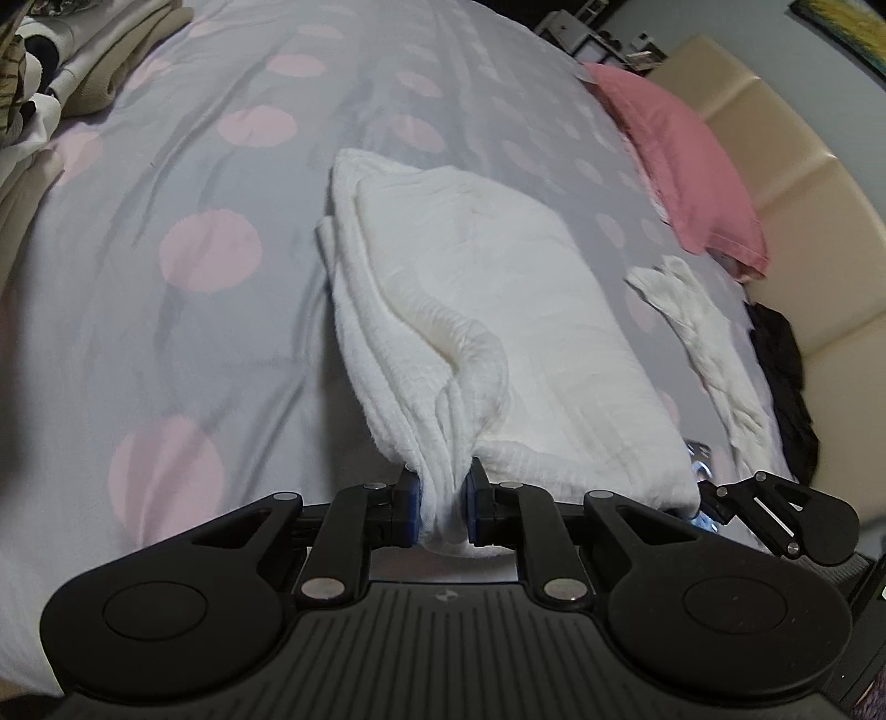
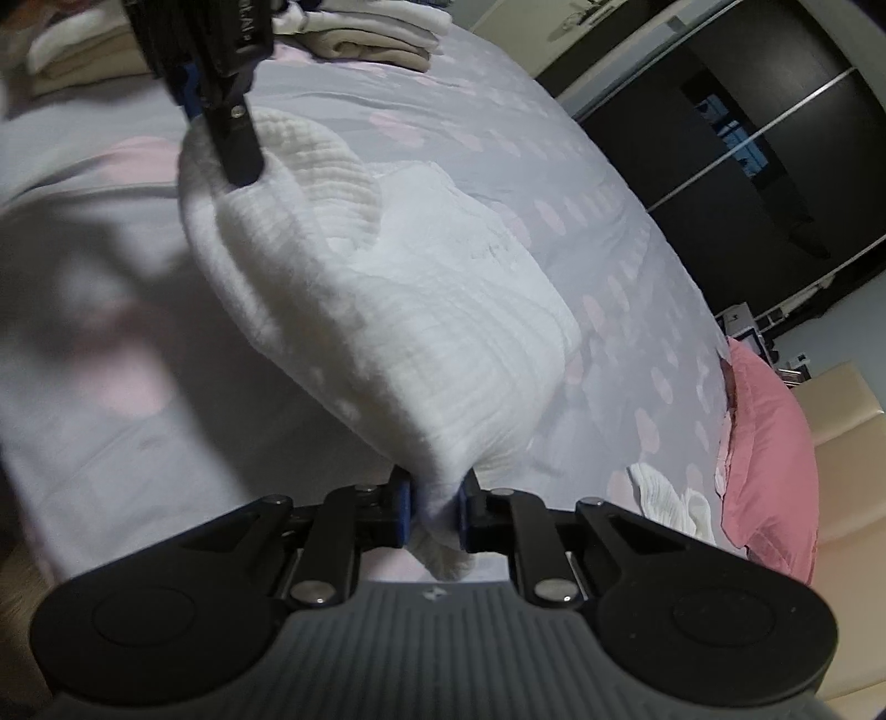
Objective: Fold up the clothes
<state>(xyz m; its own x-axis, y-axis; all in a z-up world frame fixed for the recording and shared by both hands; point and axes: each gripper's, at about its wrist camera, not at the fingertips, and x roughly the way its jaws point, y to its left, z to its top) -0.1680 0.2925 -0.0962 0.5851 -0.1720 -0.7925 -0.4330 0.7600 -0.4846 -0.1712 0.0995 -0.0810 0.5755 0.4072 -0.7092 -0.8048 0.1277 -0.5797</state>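
Mid-fold on the white garment (image 1: 498, 310): already doubled into layers on the bedspread (image 1: 166, 343), near edge lifted off it. Left gripper (image 1: 443, 507) is clamped on one near corner, right gripper (image 2: 434, 512) clamped on the other. Folded stack (image 2: 365, 41) at the far side looks done. Left, I'd judge: carry this edge over, lay flat, then the small white piece (image 1: 698, 332) near the pink pillow (image 1: 681, 160).

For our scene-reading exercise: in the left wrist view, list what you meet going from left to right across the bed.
Folded pile → white garment held in the left tongs → small white cloth → pink pillow → headboard.
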